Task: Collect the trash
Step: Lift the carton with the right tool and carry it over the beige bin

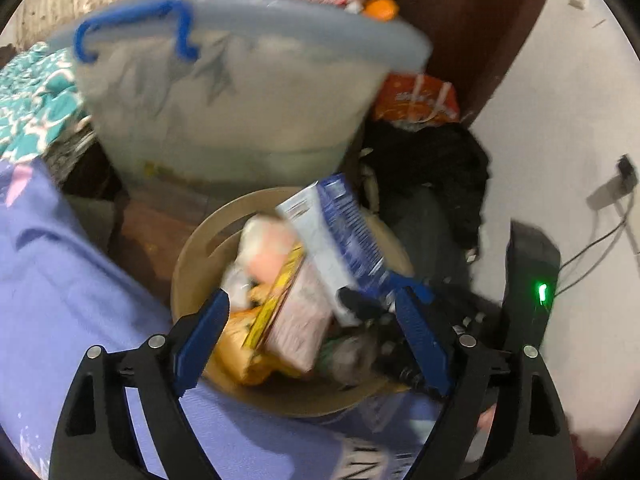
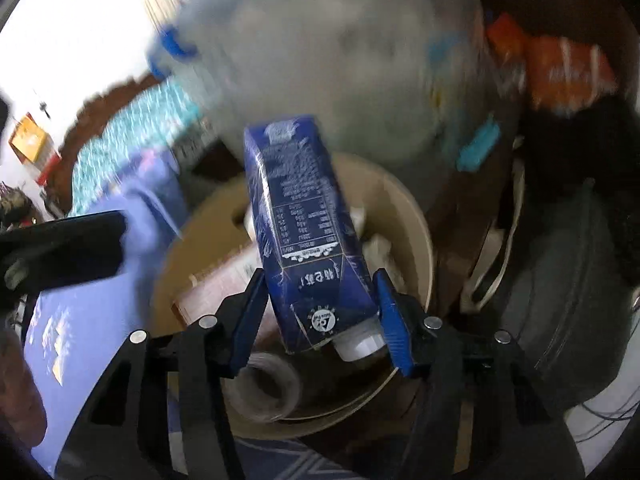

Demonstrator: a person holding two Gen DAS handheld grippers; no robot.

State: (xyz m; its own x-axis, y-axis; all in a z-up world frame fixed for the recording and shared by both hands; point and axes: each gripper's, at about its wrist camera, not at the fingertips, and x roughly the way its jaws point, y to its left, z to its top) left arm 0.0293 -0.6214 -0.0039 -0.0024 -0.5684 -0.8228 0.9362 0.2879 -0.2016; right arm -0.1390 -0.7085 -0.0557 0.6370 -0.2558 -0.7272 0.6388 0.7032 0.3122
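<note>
A round tan trash bin [image 1: 188, 264] holds several pieces of trash, among them a pink box [image 1: 300, 312] and yellow wrappers [image 1: 236, 356]. My right gripper [image 2: 320, 312] is shut on a dark blue drink carton [image 2: 296, 216] with a white cap, held tilted over the bin [image 2: 412, 216]. The carton also shows in the left wrist view [image 1: 340, 232], above the bin's right side, with the right gripper's black body [image 1: 528, 280] beside it. My left gripper [image 1: 312, 316] is open and empty, just above the bin.
A large translucent storage tub [image 1: 240, 96] with a blue handle stands behind the bin. An orange package [image 1: 420, 100] and dark clothing [image 1: 432, 168] lie to the right. A lavender blanket [image 1: 60, 280] lies to the left, and a white wall with cables is at the far right.
</note>
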